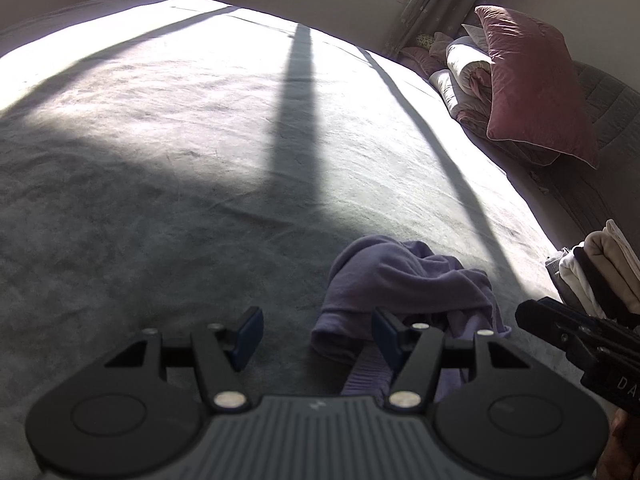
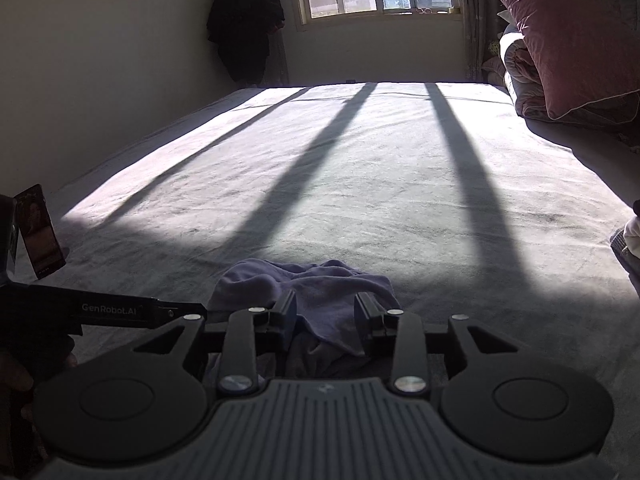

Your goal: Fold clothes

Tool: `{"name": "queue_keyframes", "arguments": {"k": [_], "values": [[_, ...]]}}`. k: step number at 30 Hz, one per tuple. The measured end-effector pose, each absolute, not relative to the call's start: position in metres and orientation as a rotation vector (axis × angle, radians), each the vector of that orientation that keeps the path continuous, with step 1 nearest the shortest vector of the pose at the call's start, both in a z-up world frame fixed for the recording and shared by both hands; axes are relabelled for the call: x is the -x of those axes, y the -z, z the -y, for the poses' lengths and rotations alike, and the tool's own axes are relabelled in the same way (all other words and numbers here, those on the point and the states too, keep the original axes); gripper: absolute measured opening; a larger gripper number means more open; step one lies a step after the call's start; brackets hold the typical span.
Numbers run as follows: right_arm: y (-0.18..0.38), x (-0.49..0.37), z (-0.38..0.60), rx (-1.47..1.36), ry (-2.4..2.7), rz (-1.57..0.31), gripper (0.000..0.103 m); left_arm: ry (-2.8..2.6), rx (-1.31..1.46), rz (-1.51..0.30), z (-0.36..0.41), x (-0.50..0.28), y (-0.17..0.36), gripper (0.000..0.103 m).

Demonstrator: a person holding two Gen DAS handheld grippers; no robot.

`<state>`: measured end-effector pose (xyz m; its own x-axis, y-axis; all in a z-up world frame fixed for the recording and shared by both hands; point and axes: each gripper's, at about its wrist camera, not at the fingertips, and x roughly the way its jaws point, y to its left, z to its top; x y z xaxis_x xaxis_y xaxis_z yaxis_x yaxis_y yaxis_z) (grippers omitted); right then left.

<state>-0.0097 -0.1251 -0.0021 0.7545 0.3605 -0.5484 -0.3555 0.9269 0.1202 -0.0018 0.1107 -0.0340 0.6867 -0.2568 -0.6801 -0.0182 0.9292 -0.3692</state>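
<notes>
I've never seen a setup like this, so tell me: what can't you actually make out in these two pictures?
- Purple garment: crumpled, its type unclear; the left gripper hides its near edge in the left wrist view.
- Folded pile: cut off by the right edge of that view.
- Dark clothing on the wall: too shadowed in the right wrist view.

The crumpled garment is plain lavender purple; the bed cover is grey with dark shadow stripes; the pillow is dusty pink; both hand-held grippers are black with blue pads
</notes>
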Motion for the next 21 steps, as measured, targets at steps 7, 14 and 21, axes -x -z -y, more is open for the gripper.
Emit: {"name": "queue_keyframes", "arguments": {"k": [7, 14, 21], "values": [[0.011, 0.006, 0.096, 0.109, -0.446, -0.561, 0.056, 0.131, 0.394, -0.797, -0.117, -0.001, 0.037, 0.061], [0.029, -0.002, 0.077, 0.187, -0.404, -0.526, 0.032, 0.166, 0.399, -0.808, -0.116, -0.006, 0.038, 0.061], [0.018, -0.004, 0.092, 0.101, -0.337, -0.487, 0.002, 0.198, 0.39, -0.809, -0.111, -0.009, 0.036, 0.061]]}}
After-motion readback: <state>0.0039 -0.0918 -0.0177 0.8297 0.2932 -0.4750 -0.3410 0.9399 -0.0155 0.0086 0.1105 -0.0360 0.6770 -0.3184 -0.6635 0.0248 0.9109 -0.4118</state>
